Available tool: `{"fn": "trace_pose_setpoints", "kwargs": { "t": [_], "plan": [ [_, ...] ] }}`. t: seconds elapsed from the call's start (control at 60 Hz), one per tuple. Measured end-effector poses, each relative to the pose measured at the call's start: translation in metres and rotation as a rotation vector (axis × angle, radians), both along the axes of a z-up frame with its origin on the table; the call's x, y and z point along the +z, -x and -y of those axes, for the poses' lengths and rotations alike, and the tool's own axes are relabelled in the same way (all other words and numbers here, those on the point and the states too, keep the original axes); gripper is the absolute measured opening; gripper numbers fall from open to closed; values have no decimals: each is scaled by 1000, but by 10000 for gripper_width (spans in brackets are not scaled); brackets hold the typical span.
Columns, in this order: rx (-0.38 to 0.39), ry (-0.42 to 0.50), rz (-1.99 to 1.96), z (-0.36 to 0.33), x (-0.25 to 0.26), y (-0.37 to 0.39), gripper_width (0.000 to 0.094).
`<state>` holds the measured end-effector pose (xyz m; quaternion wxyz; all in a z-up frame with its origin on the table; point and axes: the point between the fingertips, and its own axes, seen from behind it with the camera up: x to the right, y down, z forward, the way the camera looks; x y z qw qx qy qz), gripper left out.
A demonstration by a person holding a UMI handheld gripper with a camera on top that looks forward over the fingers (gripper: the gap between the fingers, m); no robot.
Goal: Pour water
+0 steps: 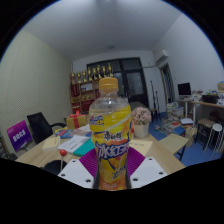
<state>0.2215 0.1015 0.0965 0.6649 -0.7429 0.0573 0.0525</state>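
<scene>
- An office room stretches behind the action, with a dark window [128,72] in the far wall, a shelf [88,88] of trophy-like objects beside it, and desks [205,105] with a monitor off to one side.
- A light wooden table [45,150] lies below and beyond the gripper, strewn with small items too blurred to name; a purple box [19,133] sits near its far corner.
- A plastic bottle [110,135] with a yellow cap and an orange-yellow printed label stands upright between the gripper's fingers, filling the middle of the scene.
- The bottle looks filled nearly to the neck with a pale liquid, so it is likely fairly heavy for its size, and its weight will shift as it tips.
- Its thin walls probably give under a hard squeeze, and the glossy label may be slick; the labelled mid-body, where the sides run straight, looks the safest place to hold.
- The cap appears to be on, which by this view would have to come off before anything pours.
- The gripper [110,172] has its two white fingers [77,172] closed against the bottle's lower body, one on either side, with no gap visible.
</scene>
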Motion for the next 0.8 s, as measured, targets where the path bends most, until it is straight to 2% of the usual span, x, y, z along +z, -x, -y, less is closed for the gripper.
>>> {"fn": "trace_pose_setpoints", "kwargs": {
  "t": [0.2, 0.4, 0.483, 0.517, 0.6, 0.8],
  "plan": [
    [53, 67, 62, -12, -45, 12, 359],
    [71, 74, 125, -2, -39, 19, 379],
    [71, 69, 119, -3, -38, 19, 485],
    [70, 76, 122, -2, -39, 18, 554],
    [73, 108, 118, 8, -43, 14, 856],
    [42, 80, 176, 68, -30, -6, 834]
  ]
}}
